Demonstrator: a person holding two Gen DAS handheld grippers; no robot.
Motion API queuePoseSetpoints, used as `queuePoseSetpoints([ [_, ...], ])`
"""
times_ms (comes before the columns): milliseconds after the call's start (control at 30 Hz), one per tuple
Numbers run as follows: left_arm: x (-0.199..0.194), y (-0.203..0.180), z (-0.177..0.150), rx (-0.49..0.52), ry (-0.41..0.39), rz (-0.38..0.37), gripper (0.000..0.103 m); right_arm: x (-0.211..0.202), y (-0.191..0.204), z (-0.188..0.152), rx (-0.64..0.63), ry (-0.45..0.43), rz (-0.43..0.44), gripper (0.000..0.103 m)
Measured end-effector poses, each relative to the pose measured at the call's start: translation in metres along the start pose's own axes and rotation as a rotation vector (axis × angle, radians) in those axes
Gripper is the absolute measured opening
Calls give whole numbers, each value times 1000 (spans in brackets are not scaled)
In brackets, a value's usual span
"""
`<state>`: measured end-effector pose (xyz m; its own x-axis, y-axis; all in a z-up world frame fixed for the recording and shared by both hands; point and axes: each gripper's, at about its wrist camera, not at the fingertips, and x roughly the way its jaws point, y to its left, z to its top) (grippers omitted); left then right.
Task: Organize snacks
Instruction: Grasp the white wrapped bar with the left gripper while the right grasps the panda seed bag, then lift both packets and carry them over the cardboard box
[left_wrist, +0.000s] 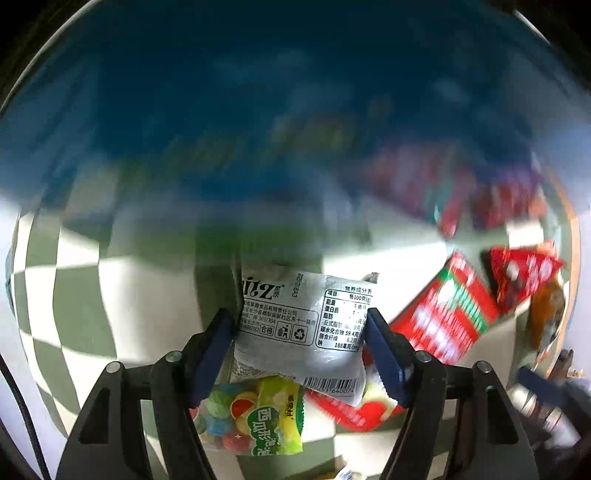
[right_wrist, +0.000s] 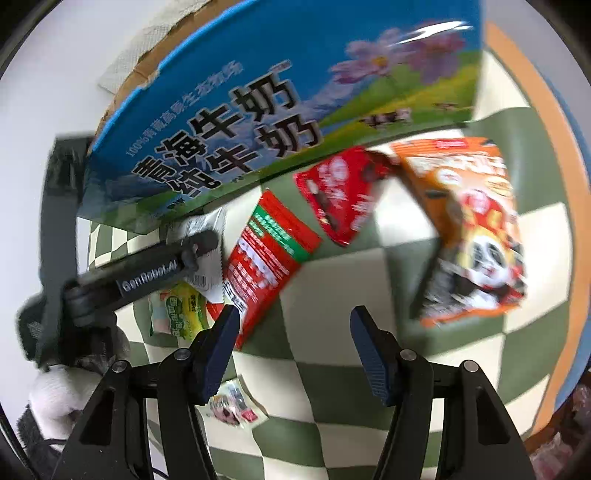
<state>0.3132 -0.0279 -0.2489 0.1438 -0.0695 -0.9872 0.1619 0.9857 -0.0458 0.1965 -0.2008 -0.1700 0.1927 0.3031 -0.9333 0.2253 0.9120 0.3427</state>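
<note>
Left gripper (left_wrist: 300, 325) clamps silver packet (left_wrist: 295, 317) — mid-carry; next, drop into box (right_wrist: 258, 92). Right gripper (right_wrist: 293, 332) wide, empty.

Black claw (right_wrist: 295, 325) frames, navy ribbed pads (right_wrist: 369, 350), silver screws, white glove (right_wrist: 55, 395).
</note>
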Motion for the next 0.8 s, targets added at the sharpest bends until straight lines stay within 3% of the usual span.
queuePoseSetpoints([
  [267, 0, 14, -61, -60, 71, -11, 70, -60, -46, -8, 53, -108, -35, 67],
  [367, 1, 16, -76, -85, 93, -26, 70, -73, -63, 13, 75, -120, -70, 82],
  [500, -2, 20, -77, -101, 118, -41, 70, -56, -71, 43, 34, -76, -141, 83],
  [633, -19, 20, -63, -81, 93, -53, 70, -12, -80, 69, -42, 11, -202, 83],
  [733, -16, 17, -60, -35, 114, -13, 70, 5, -82, 71, -62, 35, -215, 78],
  [800, -6, 14, -59, -6, 142, -10, 70, 4, -78, 65, -102, 27, -232, 63],
])
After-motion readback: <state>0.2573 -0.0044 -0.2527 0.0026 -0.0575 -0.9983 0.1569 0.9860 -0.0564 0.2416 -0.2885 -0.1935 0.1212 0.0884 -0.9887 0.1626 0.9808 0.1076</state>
